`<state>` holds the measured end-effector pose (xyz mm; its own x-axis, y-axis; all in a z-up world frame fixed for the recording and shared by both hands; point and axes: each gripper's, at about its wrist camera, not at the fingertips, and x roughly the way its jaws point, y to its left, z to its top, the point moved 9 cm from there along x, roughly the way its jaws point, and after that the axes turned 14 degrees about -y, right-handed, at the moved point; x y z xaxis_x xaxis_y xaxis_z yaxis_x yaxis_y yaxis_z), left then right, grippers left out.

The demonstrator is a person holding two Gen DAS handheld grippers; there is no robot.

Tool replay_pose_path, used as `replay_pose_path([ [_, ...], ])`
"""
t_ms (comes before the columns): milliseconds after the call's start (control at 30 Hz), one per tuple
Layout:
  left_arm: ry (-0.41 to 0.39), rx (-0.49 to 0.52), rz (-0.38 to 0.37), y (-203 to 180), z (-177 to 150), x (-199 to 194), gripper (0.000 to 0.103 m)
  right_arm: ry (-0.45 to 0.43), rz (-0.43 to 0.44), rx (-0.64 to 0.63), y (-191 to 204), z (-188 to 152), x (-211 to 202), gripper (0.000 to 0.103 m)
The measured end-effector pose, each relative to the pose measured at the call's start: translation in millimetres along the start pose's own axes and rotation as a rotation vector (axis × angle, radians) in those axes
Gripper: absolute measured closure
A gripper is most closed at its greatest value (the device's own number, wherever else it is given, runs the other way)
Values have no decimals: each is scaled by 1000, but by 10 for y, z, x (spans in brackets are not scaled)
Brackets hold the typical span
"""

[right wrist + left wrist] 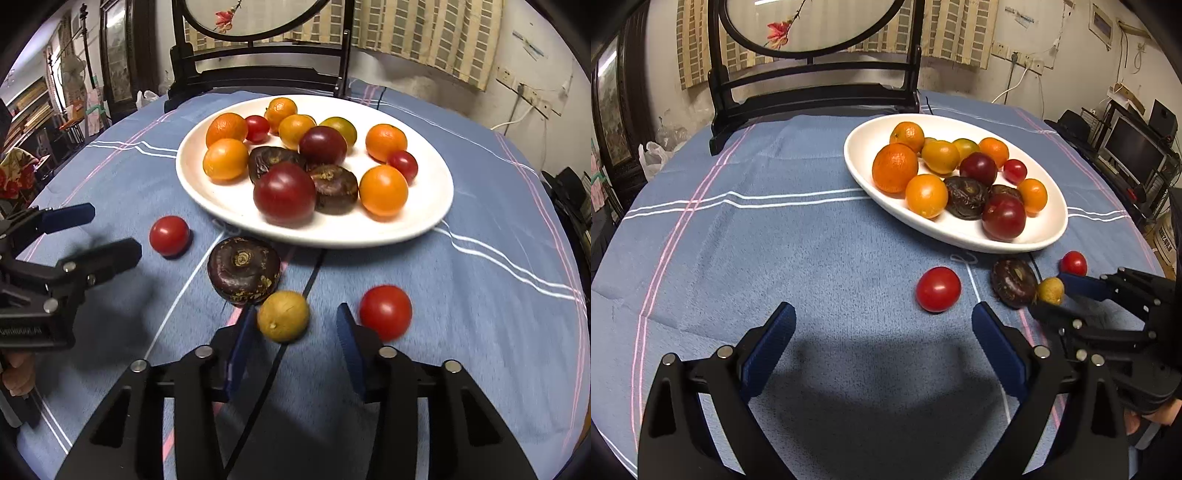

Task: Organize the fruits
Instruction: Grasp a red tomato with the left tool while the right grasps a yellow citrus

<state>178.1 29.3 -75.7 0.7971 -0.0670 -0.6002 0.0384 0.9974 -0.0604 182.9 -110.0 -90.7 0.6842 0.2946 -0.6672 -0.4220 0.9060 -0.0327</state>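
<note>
A white oval plate (860,162) (428,218) holds several oranges, dark red fruits, brown chestnuts and small red tomatoes. On the blue cloth in front of it lie a red tomato (938,289) (169,235), a dark brown water chestnut (1013,283) (243,269), a small yellow-green fruit (1051,290) (283,315) and another red tomato (1073,263) (385,312). My left gripper (884,321) (114,230) is open and empty, just short of the first tomato. My right gripper (297,326) (1047,293) is open around the yellow-green fruit, its left finger touching it.
A dark wooden stand (812,96) (255,74) with a round screen stands at the table's far edge. A black cable (314,273) runs under the plate toward me. A white plastic bag (653,157) lies at the far left edge.
</note>
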Motion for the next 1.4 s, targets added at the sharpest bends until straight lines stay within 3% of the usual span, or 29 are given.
replay_pose_path([
  [100,12,-4,-6,-2,-26,21,9,-13,20,9,15,19,-25,76],
  [600,11,58,-7,-163,-127,86,10,-96,54,151,-42,-53,-421,77],
  [700,54,37,-18,-186,-179,156,25,-104,64,151,-39,-55,-442,77],
  [833,25,88,65,-183,-151,185,27,-124,64,141,-53,-24,-509,77],
  [900,22,117,67,-232,-134,212,32,-139,66,137,-57,-6,-561,77],
  [967,28,116,39,-294,-103,245,45,-152,64,133,-61,15,-603,77],
  [1100,12,146,56,-347,-23,338,46,-155,59,126,-69,12,-619,77],
  [1133,14,140,47,-360,-10,350,52,-154,60,126,-70,9,-614,77],
  [1167,20,133,19,-398,-9,355,67,-149,65,130,-74,4,-602,77],
  [1200,27,132,-4,-436,-12,355,75,-145,74,138,-75,-4,-598,77],
  [1300,34,179,43,-458,-42,295,75,-133,95,173,-102,-16,-569,76],
  [1400,33,151,2,-485,-68,172,75,-133,76,181,-145,-15,-550,76],
])
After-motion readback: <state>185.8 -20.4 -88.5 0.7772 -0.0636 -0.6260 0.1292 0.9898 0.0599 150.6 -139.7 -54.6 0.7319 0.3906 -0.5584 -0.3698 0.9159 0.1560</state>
